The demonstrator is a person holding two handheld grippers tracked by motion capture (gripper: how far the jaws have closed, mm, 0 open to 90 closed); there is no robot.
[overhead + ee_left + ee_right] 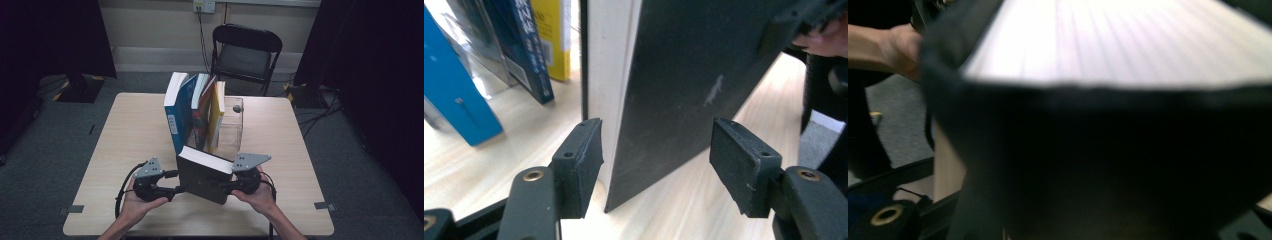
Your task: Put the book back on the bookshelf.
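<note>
- Black book (204, 176) stands on its lower edge near the front of the table (135, 130), tilted, just ahead of the row of upright books (192, 112) propped against the clear box (235, 122); probably being readied to join that row.
- Left gripper (656, 160): jaws apart, straddling the book's lower corner; neither pad presses on the cover.
- Right gripper (234, 186) sits at the book's right edge. Its own view is blurred black cover and pages; grip cannot be told, though it seems to steady the book.
</note>
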